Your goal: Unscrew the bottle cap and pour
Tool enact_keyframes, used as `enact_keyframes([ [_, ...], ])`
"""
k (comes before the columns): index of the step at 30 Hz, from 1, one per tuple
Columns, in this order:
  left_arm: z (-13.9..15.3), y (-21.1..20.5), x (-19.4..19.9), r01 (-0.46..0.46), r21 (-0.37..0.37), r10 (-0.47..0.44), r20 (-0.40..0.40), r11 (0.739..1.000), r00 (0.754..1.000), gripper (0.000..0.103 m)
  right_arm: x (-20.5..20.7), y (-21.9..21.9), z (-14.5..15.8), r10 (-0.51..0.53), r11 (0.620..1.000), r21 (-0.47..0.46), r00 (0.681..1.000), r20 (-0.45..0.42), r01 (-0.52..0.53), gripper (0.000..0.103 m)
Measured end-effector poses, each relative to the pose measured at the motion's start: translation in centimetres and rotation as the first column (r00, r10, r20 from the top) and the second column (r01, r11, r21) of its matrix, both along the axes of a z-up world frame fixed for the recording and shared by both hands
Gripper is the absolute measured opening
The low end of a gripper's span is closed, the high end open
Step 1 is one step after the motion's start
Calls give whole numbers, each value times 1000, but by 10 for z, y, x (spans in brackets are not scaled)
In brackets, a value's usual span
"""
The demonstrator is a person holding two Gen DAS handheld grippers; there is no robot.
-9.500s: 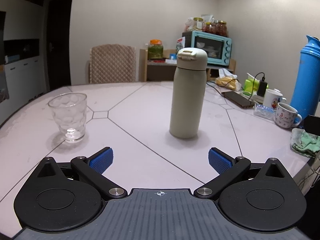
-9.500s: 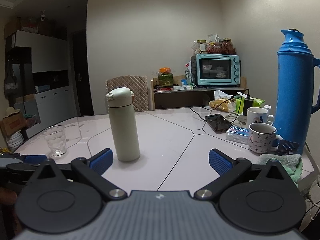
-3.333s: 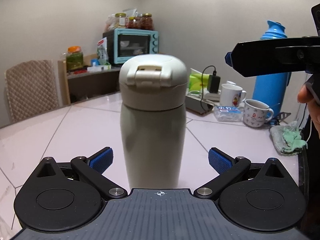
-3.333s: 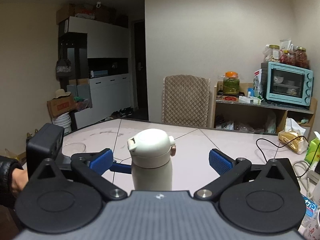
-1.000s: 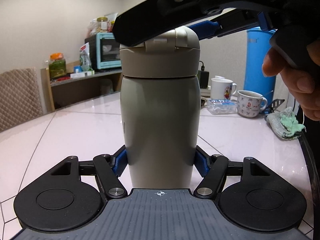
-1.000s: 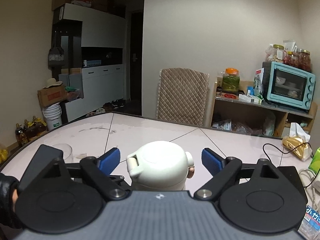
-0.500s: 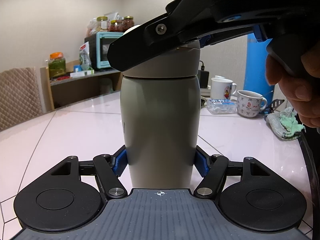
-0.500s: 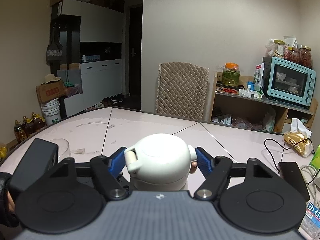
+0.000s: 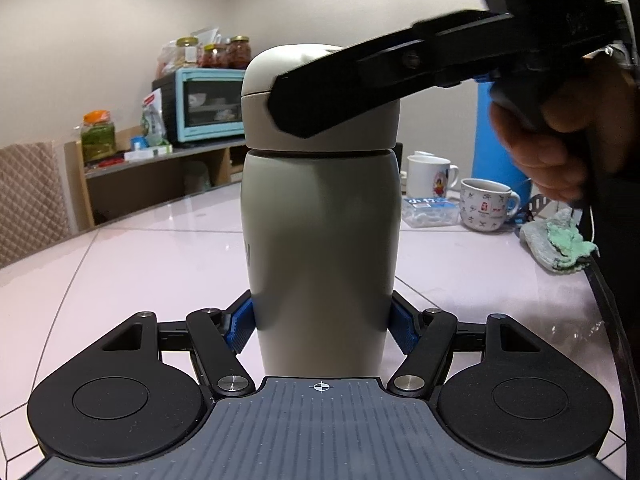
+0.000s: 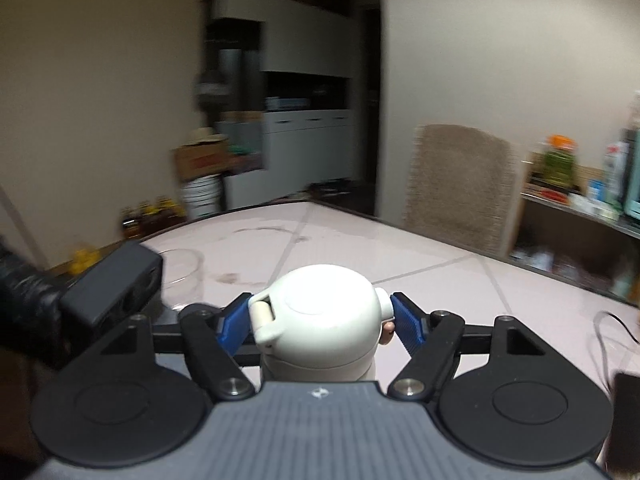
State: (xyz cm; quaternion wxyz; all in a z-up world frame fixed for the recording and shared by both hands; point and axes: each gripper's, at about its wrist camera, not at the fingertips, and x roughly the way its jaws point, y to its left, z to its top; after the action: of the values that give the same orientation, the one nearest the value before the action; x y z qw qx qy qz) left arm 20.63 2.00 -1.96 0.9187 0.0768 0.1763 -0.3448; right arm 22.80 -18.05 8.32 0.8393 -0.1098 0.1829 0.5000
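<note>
two grips set: left hand-held gripper (image 9: 322, 322) clenched on bottle (image 9: 320, 248) body, standing on surface (image 9: 140, 264); right hand-held gripper (image 10: 320, 322) clamped on cap (image 10: 320, 312) atop bottle. cap not off yet, unscrew + pour into glass (image 10: 182, 270) left of bottle remain.

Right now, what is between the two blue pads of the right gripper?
The bottle's cream cap sits between the pads of the right gripper, both pressing on it; the right wrist view shows this.
</note>
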Motion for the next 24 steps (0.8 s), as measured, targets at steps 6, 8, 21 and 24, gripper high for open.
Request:
enact_keyframes([
  [6, 0, 2, 2, 34, 1, -34, 2, 999, 999, 72, 27, -8, 4, 222, 975, -9, 975, -22, -223, 75],
  [8, 0, 3, 4, 44, -1, -44, 0, 999, 999, 72, 31, -8, 4, 258, 966, -21, 965, -34, -259, 74],
  [21, -1, 4, 4, 55, -8, -55, -2, 998, 998, 72, 2, -15, -3, 140, 990, 31, 990, -3, -139, 94],
  [24, -1, 3, 4, 51, -6, -51, -1, 999, 999, 72, -15, -17, 1, -4, 997, 77, 1000, 8, 3, 94],
])
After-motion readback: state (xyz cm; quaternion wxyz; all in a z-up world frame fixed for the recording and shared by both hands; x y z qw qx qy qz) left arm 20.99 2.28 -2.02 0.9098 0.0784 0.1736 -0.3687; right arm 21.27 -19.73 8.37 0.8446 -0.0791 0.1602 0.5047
